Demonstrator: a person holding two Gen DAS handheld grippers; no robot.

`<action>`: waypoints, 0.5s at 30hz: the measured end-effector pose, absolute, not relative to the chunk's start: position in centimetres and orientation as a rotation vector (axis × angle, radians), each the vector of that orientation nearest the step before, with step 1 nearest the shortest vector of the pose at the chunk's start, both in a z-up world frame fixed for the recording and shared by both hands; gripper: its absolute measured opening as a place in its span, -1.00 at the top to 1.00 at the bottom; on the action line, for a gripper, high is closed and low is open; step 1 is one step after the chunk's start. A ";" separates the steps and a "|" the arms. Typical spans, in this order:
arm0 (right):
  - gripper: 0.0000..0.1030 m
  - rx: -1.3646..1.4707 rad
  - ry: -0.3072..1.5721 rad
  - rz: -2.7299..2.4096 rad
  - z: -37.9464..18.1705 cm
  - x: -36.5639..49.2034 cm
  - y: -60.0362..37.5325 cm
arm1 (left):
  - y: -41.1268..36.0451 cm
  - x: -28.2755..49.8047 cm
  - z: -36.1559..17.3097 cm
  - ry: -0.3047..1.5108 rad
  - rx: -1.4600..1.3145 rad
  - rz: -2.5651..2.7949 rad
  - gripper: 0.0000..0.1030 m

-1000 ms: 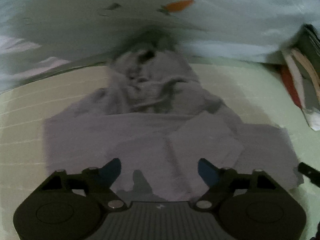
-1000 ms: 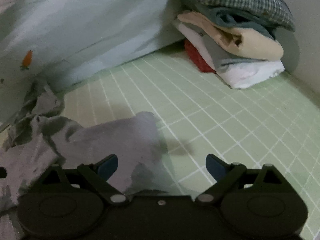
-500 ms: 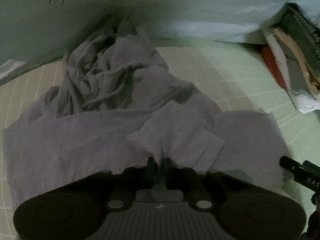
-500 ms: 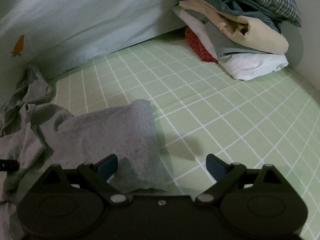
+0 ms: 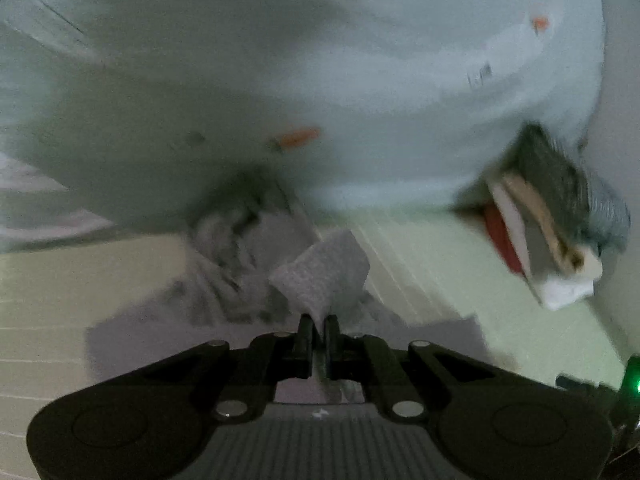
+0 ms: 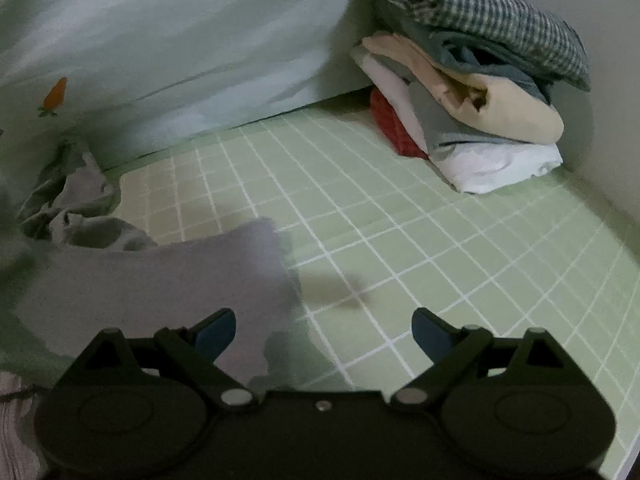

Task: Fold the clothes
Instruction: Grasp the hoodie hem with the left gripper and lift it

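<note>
From the left wrist, blurred: the left tool (image 5: 318, 330) is clamped on a fold of the grey garment (image 5: 324, 276), which stands up in a puckered flap just above the fingers. The rest of the garment lies crumpled on the green checked bed sheet (image 5: 424, 280), below the pale quilt (image 5: 320, 80). A stack of folded clothes (image 5: 548, 240) sits right of the garment

From the right wrist: the right tool (image 6: 324, 330) hangs spread wide with nothing between its fingers, over the garment's right edge (image 6: 168, 280); the stack (image 6: 472, 92) lies well beyond
</note>
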State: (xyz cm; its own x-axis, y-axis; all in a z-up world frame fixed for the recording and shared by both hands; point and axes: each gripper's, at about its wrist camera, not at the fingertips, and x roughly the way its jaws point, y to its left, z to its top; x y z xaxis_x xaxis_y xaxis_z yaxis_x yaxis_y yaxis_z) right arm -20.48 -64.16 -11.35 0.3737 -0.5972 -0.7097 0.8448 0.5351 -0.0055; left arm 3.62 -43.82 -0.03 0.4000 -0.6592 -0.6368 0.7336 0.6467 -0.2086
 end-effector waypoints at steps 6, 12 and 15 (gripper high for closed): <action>-0.86 0.332 0.752 -0.904 -11.4 -19.4 -62.9 | -36.2 6.5 3.1 0.694 0.001 -0.692 0.89; -0.86 0.260 0.793 -0.838 -11.6 -17.9 -61.5 | -28.6 10.2 1.4 0.710 -0.031 -0.399 0.89; -0.86 0.224 0.813 -0.813 -11.6 -17.3 -60.8 | -25.6 11.9 -0.9 0.760 -0.050 -0.279 0.86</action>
State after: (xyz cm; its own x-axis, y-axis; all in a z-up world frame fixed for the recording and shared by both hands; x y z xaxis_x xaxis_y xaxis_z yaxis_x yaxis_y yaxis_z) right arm -17.29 -60.84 -11.59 0.4117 -0.5582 -0.7204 0.7203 0.6835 -0.1180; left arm 11.86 -25.61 -0.90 0.6900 -0.2675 -0.6726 0.2315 0.9619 -0.1451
